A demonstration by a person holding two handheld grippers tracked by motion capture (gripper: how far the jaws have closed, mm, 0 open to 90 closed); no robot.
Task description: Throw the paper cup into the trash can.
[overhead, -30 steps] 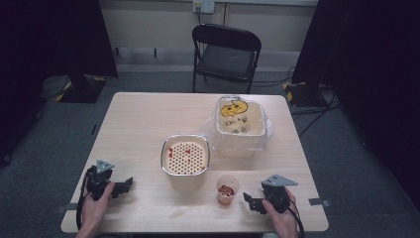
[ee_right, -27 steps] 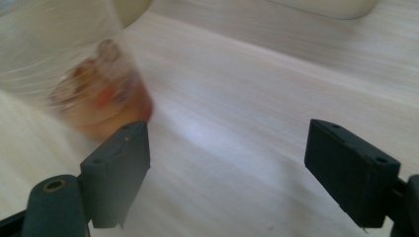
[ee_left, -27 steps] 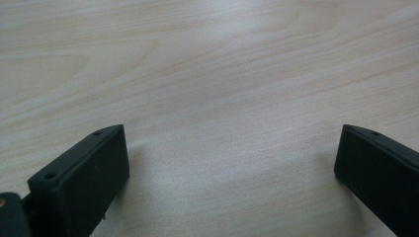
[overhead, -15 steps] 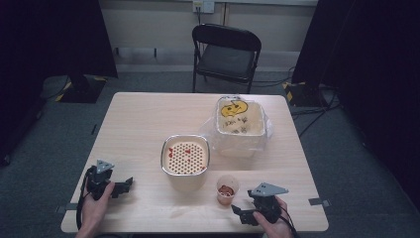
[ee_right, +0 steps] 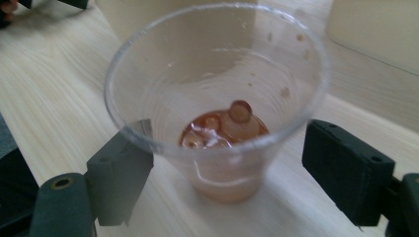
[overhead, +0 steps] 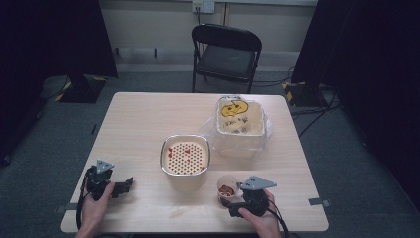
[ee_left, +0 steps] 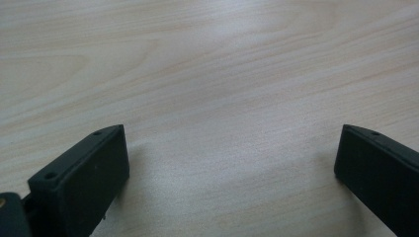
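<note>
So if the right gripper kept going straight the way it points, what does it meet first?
The clear plastic cup: it already stands between the right gripper's open fingers, which have just been closing. The left one looks near its wall; whether it touches is unclear.

Red bits in the clear cup [ee_right: 217, 123] are blurred — what they are, I cannot tell.

The table [overhead: 148, 124] is pale wood-grain laminate, smooth and matt. The cup [ee_right: 217, 98] is thin clear plastic, glossy, smeared with reddish residue. The strainer basin [overhead: 185, 154] has a shiny metal rim. The bin liner [overhead: 262, 139] is translucent, crinkled plastic film.
</note>
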